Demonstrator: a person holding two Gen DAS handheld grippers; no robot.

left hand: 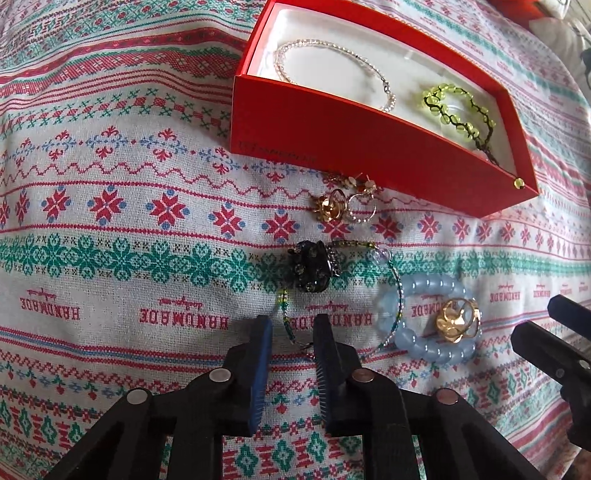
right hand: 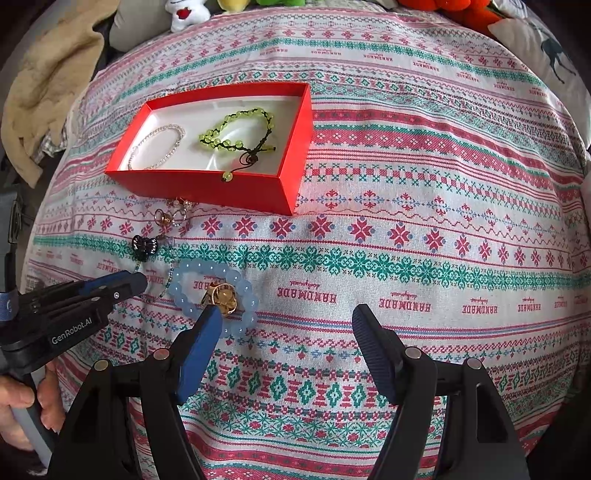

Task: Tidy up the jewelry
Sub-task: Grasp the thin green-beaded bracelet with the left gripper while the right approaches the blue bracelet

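A red box [left hand: 332, 136] [right hand: 207, 184] holds a clear bead bracelet [left hand: 317, 51] [right hand: 159, 144] and a green bead bracelet [left hand: 458, 107] [right hand: 236, 133]. On the cloth lie a thin green beaded bracelet [left hand: 286, 321], a black hair clip [left hand: 314, 271] [right hand: 144, 245], a pale blue bead bracelet [left hand: 424, 317] [right hand: 236, 284] with a gold ring [left hand: 458, 319] [right hand: 219, 297] on it, and gold earrings [left hand: 343, 206] [right hand: 170, 214]. My left gripper [left hand: 291, 328] [right hand: 136, 284] is partly open, its fingers on either side of the thin bracelet's end. My right gripper [right hand: 286, 319] is open and empty beside the blue bracelet.
A patterned red, green and white cloth [right hand: 406, 221] covers the surface. A beige blanket [right hand: 48, 92] lies at the far left. Plush toys [right hand: 184, 11] sit along the back edge. My right gripper's finger shows at the right edge of the left wrist view [left hand: 554, 339].
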